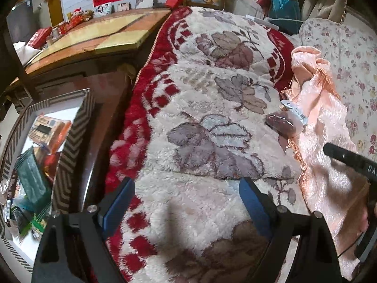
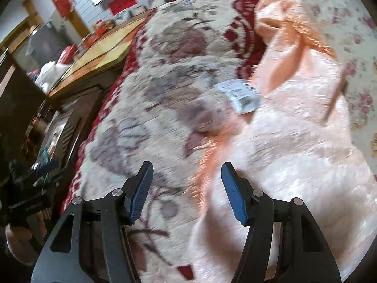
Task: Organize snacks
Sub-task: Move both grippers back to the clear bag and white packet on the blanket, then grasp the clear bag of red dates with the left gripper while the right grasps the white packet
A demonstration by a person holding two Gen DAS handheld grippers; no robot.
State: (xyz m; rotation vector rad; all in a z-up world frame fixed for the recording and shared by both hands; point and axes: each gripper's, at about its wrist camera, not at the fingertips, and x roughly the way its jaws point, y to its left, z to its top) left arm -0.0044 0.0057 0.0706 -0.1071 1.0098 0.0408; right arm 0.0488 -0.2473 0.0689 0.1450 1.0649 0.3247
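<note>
Left wrist view: the left hand-held gripper (image 1: pixel 186 202) hangs over the fleece blanket (image 1: pixel 200 108) on the bed, jaws spread wide with nothing between them. One wrapped snack (image 1: pixel 281 123), a dark reddish piece in clear film with a printed label end, lies on the blanket against the hem of the pink satin cloth (image 1: pixel 329 146), toward the far right of the bed surface. Beyond the bed's left edge stands a chevron-patterned storage box (image 1: pixel 73 146) already holding several packets. The right hand-held gripper's black body shows at the right border. Right wrist view (motion-blurred): the right hand-held gripper (image 2: pixel 186 191) is likewise open and empty, poised above the fringe where blanket and pink cloth meet; the snack's label (image 2: pixel 240 94) lies ahead of it, well apart. Judgement: the step in hand is the approach to this remaining loose snack. The next move calls for lowering the jaws astride the packet while avoiding the cloth fringe, closing gently on the soft wrapper, then carrying it across the left edge into the box.
</note>
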